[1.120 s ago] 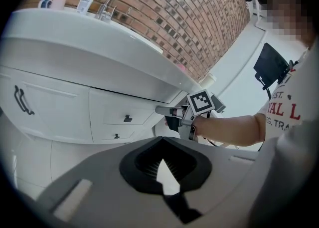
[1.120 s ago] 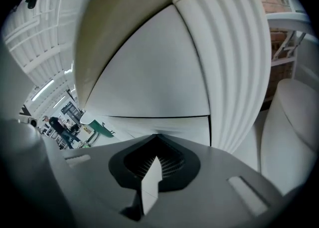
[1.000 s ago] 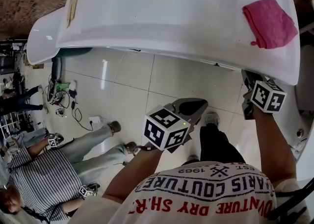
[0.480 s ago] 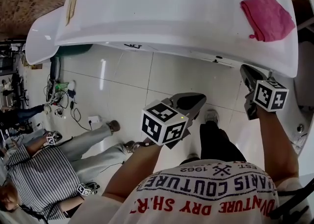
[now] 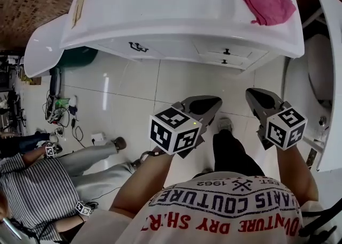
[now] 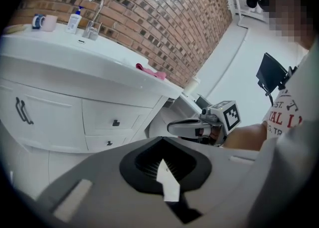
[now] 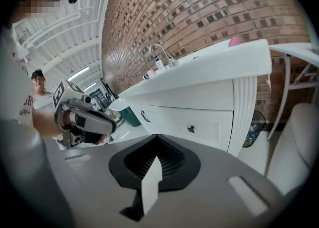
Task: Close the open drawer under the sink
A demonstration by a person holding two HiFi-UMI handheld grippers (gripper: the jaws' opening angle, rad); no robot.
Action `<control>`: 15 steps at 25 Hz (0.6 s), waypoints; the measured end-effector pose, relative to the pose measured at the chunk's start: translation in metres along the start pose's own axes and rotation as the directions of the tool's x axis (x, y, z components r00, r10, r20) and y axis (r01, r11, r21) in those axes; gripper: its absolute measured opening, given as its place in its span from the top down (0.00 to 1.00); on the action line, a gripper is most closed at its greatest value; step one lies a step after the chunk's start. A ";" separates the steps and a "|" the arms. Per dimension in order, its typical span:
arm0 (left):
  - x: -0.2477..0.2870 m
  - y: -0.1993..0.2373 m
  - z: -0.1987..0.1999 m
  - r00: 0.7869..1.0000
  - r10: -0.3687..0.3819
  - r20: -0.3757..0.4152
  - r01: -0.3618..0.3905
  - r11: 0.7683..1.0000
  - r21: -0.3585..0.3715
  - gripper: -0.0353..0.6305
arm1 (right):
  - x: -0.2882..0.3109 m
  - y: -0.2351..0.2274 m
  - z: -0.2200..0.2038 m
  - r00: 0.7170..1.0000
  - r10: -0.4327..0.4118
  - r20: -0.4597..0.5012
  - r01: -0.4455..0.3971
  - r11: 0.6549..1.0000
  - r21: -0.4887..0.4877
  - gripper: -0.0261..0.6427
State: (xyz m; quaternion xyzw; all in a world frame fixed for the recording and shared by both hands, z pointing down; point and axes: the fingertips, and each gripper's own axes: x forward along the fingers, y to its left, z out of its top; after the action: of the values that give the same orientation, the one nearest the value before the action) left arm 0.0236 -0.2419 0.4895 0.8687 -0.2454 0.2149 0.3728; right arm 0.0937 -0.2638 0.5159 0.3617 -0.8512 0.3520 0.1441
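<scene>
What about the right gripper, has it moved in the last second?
Yes. The right gripper has pulled back from the sink cabinet. It was tucked under the counter edge, and now floor shows between them.

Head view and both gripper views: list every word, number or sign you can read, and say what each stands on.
"EST. 1962": T-shirt, upside down in the head view.
"PARIS COUTURE": T-shirt, next line.
"DRY": T-shirt, red line; the rest is cut off.
Marker cubes: square patterns only, no letters.
Bottle by the faucet: label too small to read.
</scene>
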 end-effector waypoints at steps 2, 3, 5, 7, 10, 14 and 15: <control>-0.013 -0.016 -0.005 1.000 -0.001 0.016 0.001 0.999 0.036 0.95 | -0.019 0.024 -0.001 0.999 0.019 0.050 -0.022 0.998 0.055 0.95; -0.021 -0.025 -0.009 1.000 -0.001 0.024 0.000 0.999 0.053 0.95 | -0.030 0.037 -0.002 0.997 0.023 0.073 -0.027 0.998 0.064 0.95; -0.038 -0.048 -0.014 0.999 -0.006 0.052 0.001 0.996 0.088 0.95 | -0.051 0.063 -0.005 0.995 0.018 0.100 -0.021 0.999 0.029 0.95; -0.061 -0.076 -0.018 0.997 -0.009 0.082 -0.002 0.992 0.129 0.95 | -0.074 0.092 -0.010 0.994 0.010 0.113 -0.008 1.000 -0.020 0.95; -0.105 -0.118 -0.032 0.993 0.010 0.118 -0.031 0.983 0.182 0.95 | -0.108 0.144 -0.021 0.990 0.016 0.142 -0.007 0.998 -0.059 0.95; -0.167 -0.183 -0.063 0.982 -0.011 0.187 -0.030 0.976 0.214 0.95 | -0.164 0.217 -0.044 0.983 0.014 0.185 0.008 0.993 -0.118 0.95; -0.181 -0.200 -0.073 0.980 -0.019 0.199 -0.028 0.973 0.230 0.95 | -0.178 0.235 -0.052 0.981 0.016 0.193 0.010 0.992 -0.130 0.95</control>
State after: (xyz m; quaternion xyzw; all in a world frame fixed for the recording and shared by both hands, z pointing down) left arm -0.0150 -0.0181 0.3265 0.9229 -0.2567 0.1544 0.2420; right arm 0.0489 -0.0205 0.3473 0.3829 -0.8828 0.2592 0.0833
